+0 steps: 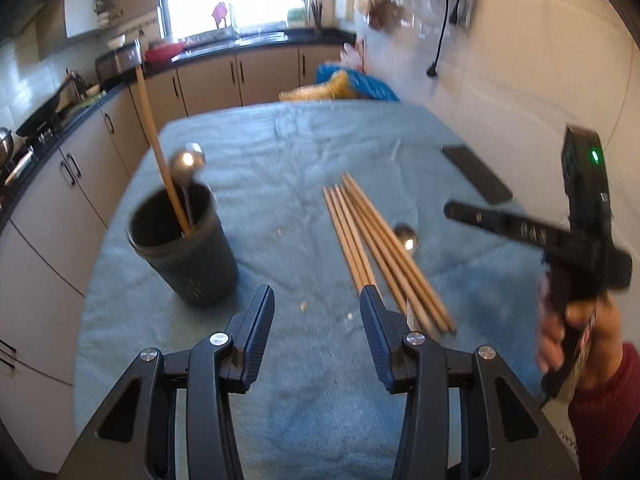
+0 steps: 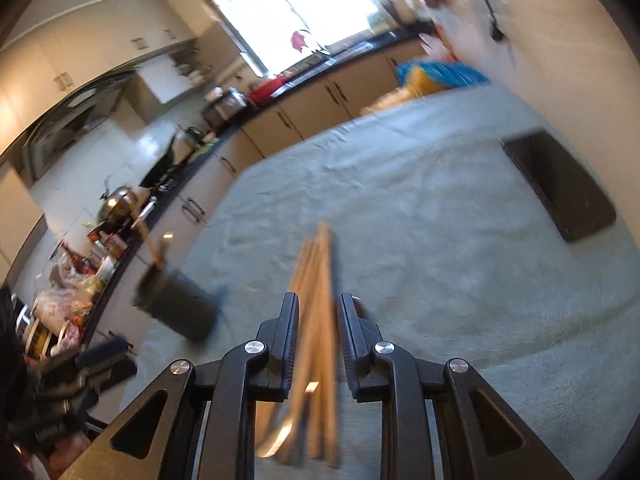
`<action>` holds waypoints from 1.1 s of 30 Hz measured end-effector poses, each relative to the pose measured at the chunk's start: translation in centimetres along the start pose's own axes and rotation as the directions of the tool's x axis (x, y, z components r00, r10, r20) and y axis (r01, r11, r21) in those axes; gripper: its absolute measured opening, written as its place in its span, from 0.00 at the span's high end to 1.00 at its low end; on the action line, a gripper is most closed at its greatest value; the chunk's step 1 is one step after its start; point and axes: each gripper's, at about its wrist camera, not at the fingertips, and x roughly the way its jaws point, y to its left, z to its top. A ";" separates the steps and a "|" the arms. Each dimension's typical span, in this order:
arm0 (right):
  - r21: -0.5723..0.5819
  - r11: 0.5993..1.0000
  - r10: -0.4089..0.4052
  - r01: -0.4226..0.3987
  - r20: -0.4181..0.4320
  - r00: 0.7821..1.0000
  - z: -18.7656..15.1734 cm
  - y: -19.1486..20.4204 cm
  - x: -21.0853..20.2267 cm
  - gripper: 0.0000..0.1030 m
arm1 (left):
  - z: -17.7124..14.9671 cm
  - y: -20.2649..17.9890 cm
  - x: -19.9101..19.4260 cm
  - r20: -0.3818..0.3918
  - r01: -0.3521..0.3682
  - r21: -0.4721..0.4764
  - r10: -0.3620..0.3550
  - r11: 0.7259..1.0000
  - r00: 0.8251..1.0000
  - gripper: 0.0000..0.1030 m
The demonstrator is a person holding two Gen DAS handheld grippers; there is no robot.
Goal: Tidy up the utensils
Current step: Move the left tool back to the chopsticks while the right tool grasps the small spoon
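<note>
Right wrist: chopsticks (image 2: 316, 280) between tongs (image 2: 318, 300).

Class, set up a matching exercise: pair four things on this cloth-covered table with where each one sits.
Things:
1. round black plastic holder
2. long wooden spoon
3. loose wooden chopsticks
4. flat black rectangular slab

Places:
A. lying flat mid-table
B. far right, near the wall
C. standing on the table's left
D. upright inside the holder

Pairs: 1-C, 2-D, 3-A, 4-B
</note>
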 end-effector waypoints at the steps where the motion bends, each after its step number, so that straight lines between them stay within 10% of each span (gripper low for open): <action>1: 0.003 1.000 0.004 -0.004 -0.020 1.000 0.0 -0.5 0.5 0.79 | -0.3 0.0 0.5 -0.015 -0.002 -0.003 0.002 1.000 1.000 0.58; 16: -0.039 0.999 0.025 -0.033 -0.190 0.981 0.0 -2.7 7.3 0.79 | -1.3 0.8 1.9 -0.067 -0.003 -0.026 0.002 1.000 0.998 0.58; 19: -0.109 0.994 -0.002 -0.019 -0.189 0.982 -0.3 -1.9 7.5 0.97 | -1.2 0.7 2.2 -0.070 -0.002 -0.024 0.000 1.000 0.998 0.58; 26: -0.212 0.965 -0.168 0.152 -0.059 0.984 -0.2 -1.6 3.2 0.98 | -0.9 0.5 2.8 -0.081 0.004 -0.017 -0.005 1.000 0.997 0.58; 33: -0.284 0.868 -0.373 0.407 0.167 0.913 0.5 -1.3 -3.3 0.98 | -0.5 0.0 3.9 -0.104 0.017 -0.025 -0.019 1.000 0.994 0.58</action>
